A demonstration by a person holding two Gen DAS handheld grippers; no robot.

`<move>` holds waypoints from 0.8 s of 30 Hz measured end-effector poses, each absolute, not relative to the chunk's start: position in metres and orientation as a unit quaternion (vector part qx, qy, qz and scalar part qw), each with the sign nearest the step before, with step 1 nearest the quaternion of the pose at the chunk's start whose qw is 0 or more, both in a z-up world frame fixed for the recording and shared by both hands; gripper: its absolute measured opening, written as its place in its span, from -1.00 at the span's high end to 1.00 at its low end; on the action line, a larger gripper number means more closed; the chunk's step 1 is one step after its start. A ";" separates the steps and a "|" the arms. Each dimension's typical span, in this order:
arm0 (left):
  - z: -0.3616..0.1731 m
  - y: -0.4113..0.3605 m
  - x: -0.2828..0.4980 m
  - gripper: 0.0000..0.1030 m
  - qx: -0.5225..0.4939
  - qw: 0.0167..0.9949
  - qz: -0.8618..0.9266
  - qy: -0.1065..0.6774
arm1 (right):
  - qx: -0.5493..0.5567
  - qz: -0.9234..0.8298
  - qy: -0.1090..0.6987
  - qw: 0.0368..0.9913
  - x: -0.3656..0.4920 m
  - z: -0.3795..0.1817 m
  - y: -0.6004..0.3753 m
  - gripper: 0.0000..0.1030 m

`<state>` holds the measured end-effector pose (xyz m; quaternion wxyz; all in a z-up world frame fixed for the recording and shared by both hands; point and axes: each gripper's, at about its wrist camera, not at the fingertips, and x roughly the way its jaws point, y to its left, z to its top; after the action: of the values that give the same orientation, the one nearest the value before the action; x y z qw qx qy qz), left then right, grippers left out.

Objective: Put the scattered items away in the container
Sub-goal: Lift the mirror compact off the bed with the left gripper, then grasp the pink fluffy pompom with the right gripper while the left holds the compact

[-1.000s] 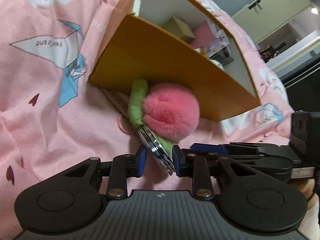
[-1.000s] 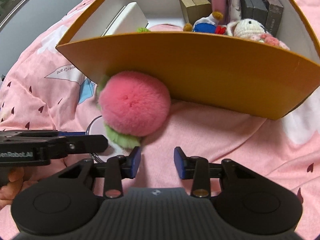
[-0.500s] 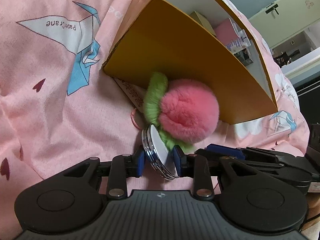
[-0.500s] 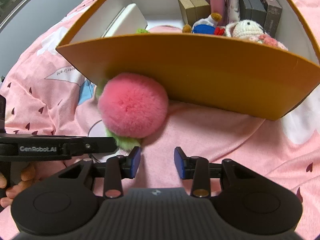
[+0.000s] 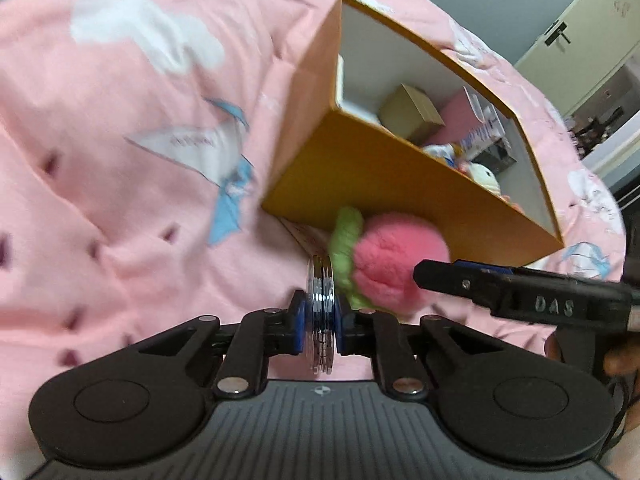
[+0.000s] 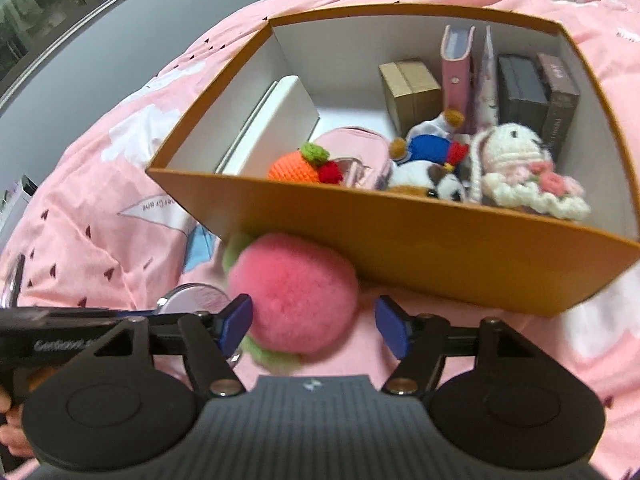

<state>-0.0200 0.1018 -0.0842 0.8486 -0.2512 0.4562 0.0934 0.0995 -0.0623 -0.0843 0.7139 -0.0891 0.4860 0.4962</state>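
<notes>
Left wrist view: the left gripper (image 5: pixel 320 326) is now clenching on the round silver compact mirror (image 5: pixel 320 300), which half a second earlier was sitting loosely and tilted between its blue pads.

The mirror is now standing edge-on and appears lifted off the pink bedsheet (image 5: pixel 120 160), so it is looking ready to carry over. In the right wrist view the right gripper (image 6: pixel 314 322) is opening its jaws, and they are flanking the pink plush peach (image 6: pixel 292 292) without pressing it; the peach is lying against the outer wall of the orange box (image 6: pixel 440 240). Beyond, crocheted toys and small boxes are already sitting inside the box.
</notes>
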 end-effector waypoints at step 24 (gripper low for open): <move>-0.116 0.109 -0.011 0.66 -0.248 0.826 0.121 0.491 | -0.085 0.495 0.496 0.708 0.096 -0.134 -0.023 -0.04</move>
<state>-0.0115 0.1086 -0.1163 0.8263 -0.2481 0.4909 0.1214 0.0958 -0.0226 -0.1345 0.7081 -0.0852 0.4960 0.4953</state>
